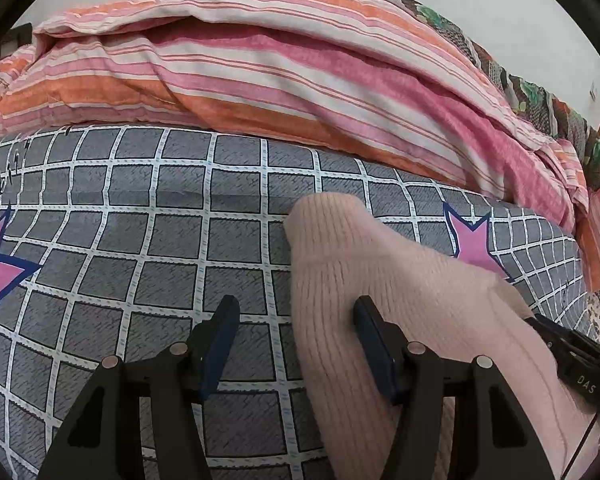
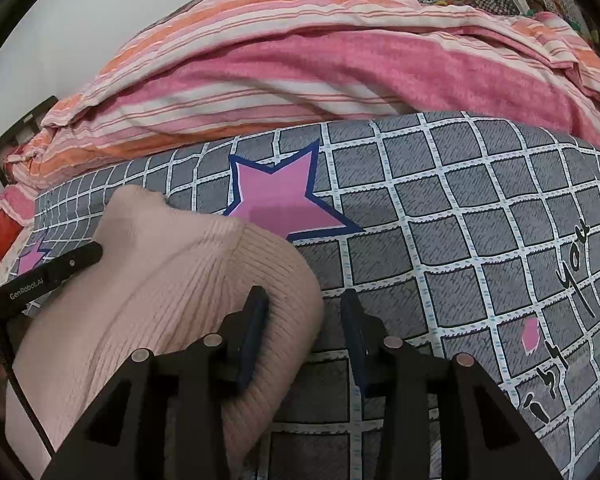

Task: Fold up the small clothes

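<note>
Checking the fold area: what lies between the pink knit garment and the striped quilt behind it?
Only bare checked bedsheet separates the pink knit garment from the striped quilt, seen in the left wrist view.

Both wrist cameras look steeply down, close over the grey checked bedsheet (image 1: 140, 240), sharing the pink ribbed knit garment (image 2: 172, 272).

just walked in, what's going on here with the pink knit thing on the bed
A person with a gripper in each hand is folding a pale pink knit garment on a grey checked bedsheet. The left gripper and right gripper sit at opposite edges of it, jaws open, neither clamped on the fabric. A striped quilt is heaped behind.
</note>
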{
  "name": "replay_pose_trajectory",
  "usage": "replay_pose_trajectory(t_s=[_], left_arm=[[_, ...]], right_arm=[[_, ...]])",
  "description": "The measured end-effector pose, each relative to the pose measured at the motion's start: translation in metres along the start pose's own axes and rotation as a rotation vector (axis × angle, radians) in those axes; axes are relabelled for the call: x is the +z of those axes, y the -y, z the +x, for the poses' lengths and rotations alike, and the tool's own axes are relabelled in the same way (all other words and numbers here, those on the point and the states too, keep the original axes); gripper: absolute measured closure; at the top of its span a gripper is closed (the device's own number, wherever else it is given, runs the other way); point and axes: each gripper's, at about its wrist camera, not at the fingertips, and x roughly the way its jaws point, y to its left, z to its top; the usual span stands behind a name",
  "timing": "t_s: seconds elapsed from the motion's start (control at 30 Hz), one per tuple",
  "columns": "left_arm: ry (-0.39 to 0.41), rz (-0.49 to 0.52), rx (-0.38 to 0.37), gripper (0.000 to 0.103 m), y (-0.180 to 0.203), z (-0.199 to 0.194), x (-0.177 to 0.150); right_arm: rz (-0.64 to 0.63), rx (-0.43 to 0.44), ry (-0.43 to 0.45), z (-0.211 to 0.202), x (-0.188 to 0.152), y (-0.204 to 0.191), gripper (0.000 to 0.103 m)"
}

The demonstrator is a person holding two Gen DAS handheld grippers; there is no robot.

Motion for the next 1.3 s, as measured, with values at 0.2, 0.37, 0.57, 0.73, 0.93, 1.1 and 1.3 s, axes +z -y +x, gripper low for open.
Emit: replay_pose_trajectory(t_s=[0.2, 0.37, 0.57, 0.73, 0.93, 1.1, 1.3], left_arm=[[0.005, 0.019, 0.018, 0.045, 0.004, 0.000, 0.002], [0.041, 0.014, 0.019, 0.045, 0.004, 0.002, 0.014], [0.048, 0.013, 0.033, 0.044, 0.005, 0.005, 0.016], [0.010, 0.074, -0.091, 0.047, 0.019, -0.005, 0.007], [0.012, 0.197, -0.062, 0.047, 0.045, -0.036, -0.016], [0.025, 0.209, -0.065, 0.046, 0.050, -0.063, -0.041], [0.039, 0.161, -0.108, 0.046, 0.043, -0.091, -0.073]], right_arm=[[-0.005, -0.007, 0.006, 0.000, 0.000, -0.001, 0.067], [0.006, 0.009, 0.011, 0.000, 0.000, 0.000, 0.066], [0.018, 0.004, 0.021, -0.003, -0.001, 0.000, 0.065], [0.052, 0.021, 0.028, -0.008, 0.000, 0.006, 0.062], [0.075, 0.082, 0.092, -0.051, -0.011, 0.005, 0.062], [0.015, 0.150, 0.095, -0.068, -0.023, -0.015, 0.071], [-0.014, 0.000, 0.086, -0.077, -0.055, -0.019, 0.073]])
